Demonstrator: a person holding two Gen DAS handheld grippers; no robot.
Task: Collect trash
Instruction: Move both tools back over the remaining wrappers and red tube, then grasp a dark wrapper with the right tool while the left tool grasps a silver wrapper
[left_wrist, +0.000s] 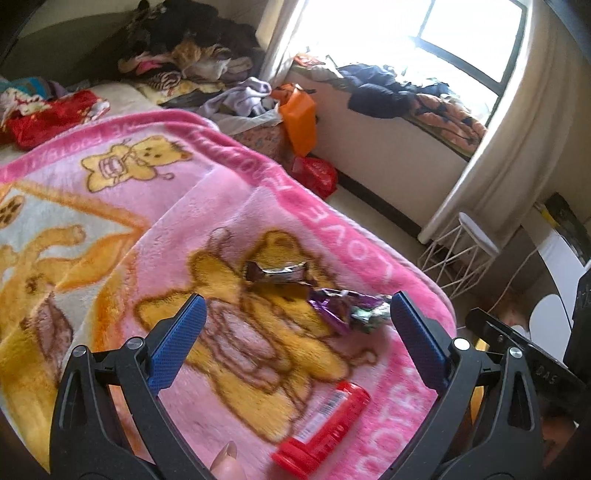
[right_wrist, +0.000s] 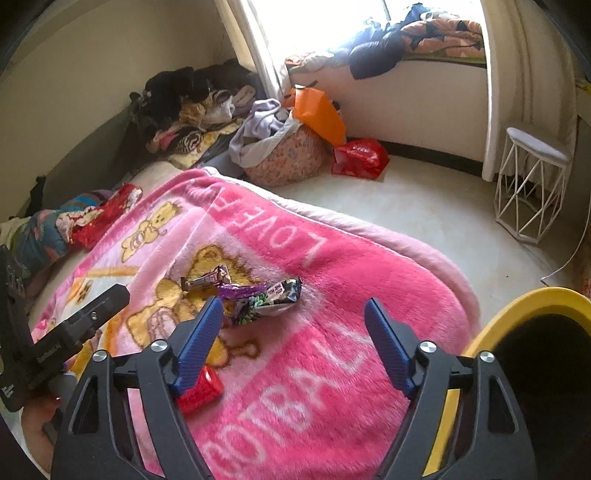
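Blue-padded, my left gripper (left_wrist: 295, 314) stands spread and empty above the pink blanket (left_wrist: 192, 206). A red tube (left_wrist: 325, 424) lies nearest; a purple wrapper (left_wrist: 343, 306) rests just inside the right pad, a brown wrapper (left_wrist: 277, 273) beyond. My right gripper (right_wrist: 295, 314) is likewise spread, empty, beside a yellow-rimmed bin (right_wrist: 532, 306).

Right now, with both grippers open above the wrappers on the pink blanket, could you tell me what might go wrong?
1. The crumpled purple foil wrapper overlaps the dark printed wrapper; the right gripper may grab only one.
2. The fluffy pink blanket is soft, so closing fingers could pinch fabric along with the trash.
3. The red plastic tube lies under the left gripper and could be knocked off the bed edge.
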